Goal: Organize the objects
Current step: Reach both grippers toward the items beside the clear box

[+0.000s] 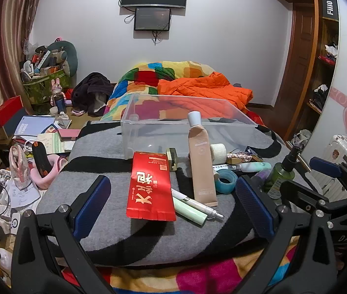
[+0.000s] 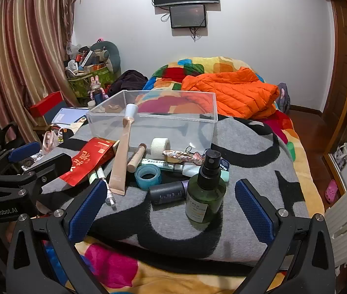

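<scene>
Only the right wrist view shows the dark bottle (image 2: 168, 192) lying beside the green spray bottle (image 2: 205, 196). Left tongs (image 1: 173, 205) and right tongs (image 2: 171, 207) are both spread wide, holding nothing.

Two handheld grippers, matte black frames throughout. Left gripper (image 1: 173, 210): angular black arms with triangular cut-outs, silver round screws at the pivots, fingers (image 1: 91, 205) faced with dark blue ribbed pads. Right gripper (image 2: 171, 210): same black skeletal arms, same silver screws, same blue textured pads on the fingers (image 2: 253, 210). White lettering "GenRobot.AI" on the left body's side, "DAS" on the right body's side.
</scene>
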